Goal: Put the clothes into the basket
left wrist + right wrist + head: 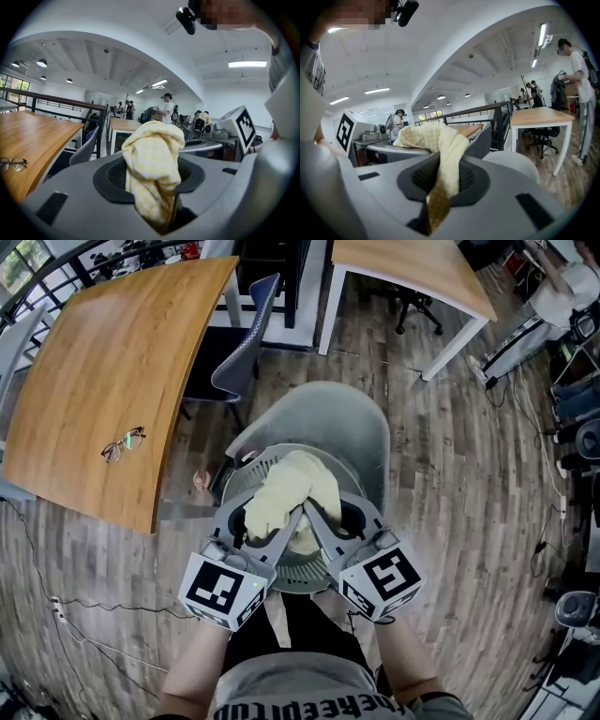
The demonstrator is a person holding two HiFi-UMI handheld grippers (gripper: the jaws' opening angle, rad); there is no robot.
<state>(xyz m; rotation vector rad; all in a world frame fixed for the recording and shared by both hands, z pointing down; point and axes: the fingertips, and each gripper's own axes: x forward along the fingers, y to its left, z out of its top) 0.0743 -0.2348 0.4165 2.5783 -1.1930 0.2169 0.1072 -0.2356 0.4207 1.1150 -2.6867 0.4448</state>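
Together, left tool (270, 523) and right tool (333, 518) clamp cloth (286, 486).

— What does the garment look like?
— A pale yellow checked cloth (286, 488), crumpled into a soft bundle.
— Where is it?
— Held up, its lower folds clamped by the left gripper (251, 526) and the right gripper (330, 521), with the bunched top standing above both.
— And the basket (302, 575)?
— Grey, round, with ribbed sides, upright right under the cloth.
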